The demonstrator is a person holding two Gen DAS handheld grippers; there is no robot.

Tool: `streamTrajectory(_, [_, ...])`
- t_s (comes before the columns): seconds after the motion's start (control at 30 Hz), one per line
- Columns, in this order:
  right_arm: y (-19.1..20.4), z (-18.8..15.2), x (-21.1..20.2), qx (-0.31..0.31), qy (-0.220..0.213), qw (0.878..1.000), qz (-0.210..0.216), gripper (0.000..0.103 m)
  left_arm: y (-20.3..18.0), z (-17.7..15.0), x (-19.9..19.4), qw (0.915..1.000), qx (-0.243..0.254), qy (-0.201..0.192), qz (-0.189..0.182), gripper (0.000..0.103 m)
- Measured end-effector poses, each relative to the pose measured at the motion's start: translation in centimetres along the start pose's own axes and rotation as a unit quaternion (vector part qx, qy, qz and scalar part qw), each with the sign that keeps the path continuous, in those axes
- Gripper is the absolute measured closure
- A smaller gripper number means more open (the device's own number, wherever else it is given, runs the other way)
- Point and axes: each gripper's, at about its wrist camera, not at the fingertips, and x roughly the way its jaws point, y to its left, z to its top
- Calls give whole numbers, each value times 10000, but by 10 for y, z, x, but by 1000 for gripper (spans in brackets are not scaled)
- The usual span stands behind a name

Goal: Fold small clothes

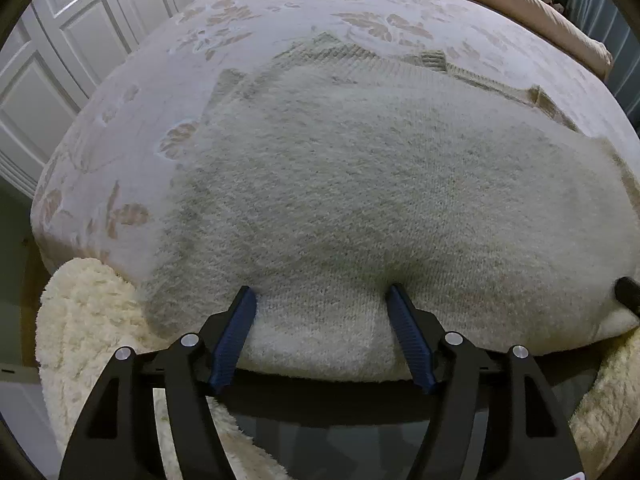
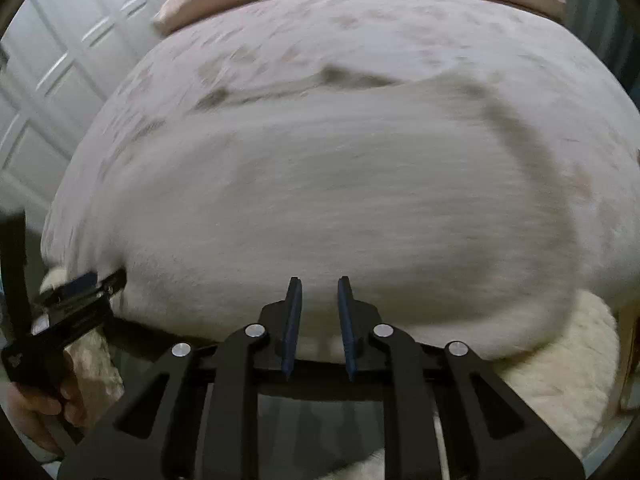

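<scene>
Currently sweater [image 1: 340, 200] lay flat on bed [image 1: 280, 12]; left gripper [image 1: 322, 300] gaped wide, right gripper [image 2: 319, 292] narrow, both empty. Next: pinch near hem.

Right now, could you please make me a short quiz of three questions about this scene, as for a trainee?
1. True or false: the cream knitted garment lies spread on the floral bedcover.
2. The left gripper has its jaws: A) wide apart over the garment's near edge, B) pressed fully together, C) clamped on a pillow.
3. Fill in: in the right wrist view, the right gripper shows only a ___ gap between its fingers.

Key: 1 true; 2 A; 3 narrow.
</scene>
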Motion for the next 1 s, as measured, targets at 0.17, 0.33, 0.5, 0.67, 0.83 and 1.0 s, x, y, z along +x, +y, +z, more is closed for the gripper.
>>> streamTrajectory(0.17, [15, 4, 27, -387, 338, 9979, -407, 82, 4, 0, -1, 10000, 15, -8, -88, 36])
streamTrajectory(0.33, [22, 25, 2, -336, 32, 9994, -125, 82, 2, -2, 0, 9999, 33, -70, -78, 35])
streamTrajectory(0.5, [48, 21, 34, -615, 355, 9975, -66, 80, 2, -4, 1, 9999, 68, -109, -109, 34])
streamTrajectory(0.67, [66, 35, 22, -788, 167, 9967, -118, 77, 7, -7, -5, 9994, 58, -205, -260, 34])
streamTrajectory(0.83, [82, 46, 28, -746, 340, 9961, 312, 77, 11, -13, -11, 9989, 47, -270, -381, 34])
streamTrajectory(1.0, [92, 45, 50, -816, 535, 9951, 135, 75, 28, -10, -32, 9977, -184, -428, -487, 34])
